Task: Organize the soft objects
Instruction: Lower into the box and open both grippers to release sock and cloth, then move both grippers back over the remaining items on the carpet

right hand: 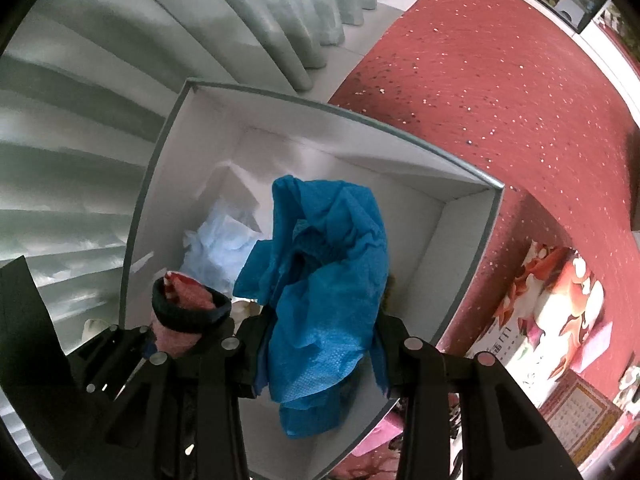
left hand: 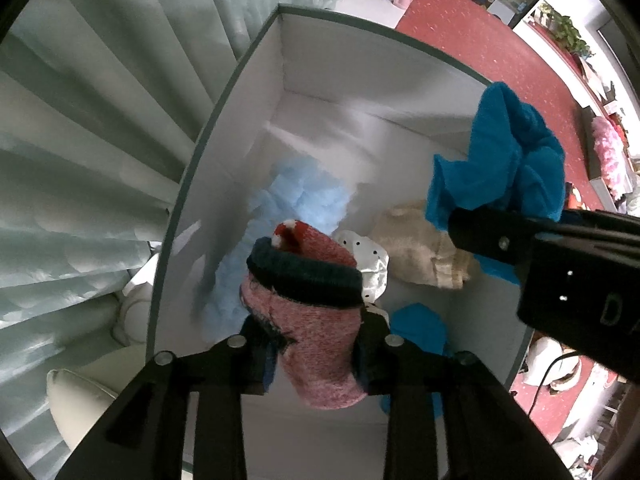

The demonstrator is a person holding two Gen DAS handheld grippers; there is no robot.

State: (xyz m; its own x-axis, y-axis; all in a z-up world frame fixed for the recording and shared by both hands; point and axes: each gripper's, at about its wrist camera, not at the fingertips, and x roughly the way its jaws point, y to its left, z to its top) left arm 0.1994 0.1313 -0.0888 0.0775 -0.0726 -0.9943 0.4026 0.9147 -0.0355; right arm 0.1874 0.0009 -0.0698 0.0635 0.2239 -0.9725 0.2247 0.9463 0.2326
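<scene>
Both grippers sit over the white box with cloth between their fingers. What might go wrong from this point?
1. The pink sock could snag on the left gripper instead of dropping into the white box.
2. The blue cloth in the right gripper hangs near the box's near rim and may drape over it.
3. The two grippers are close together and may bump.
</scene>
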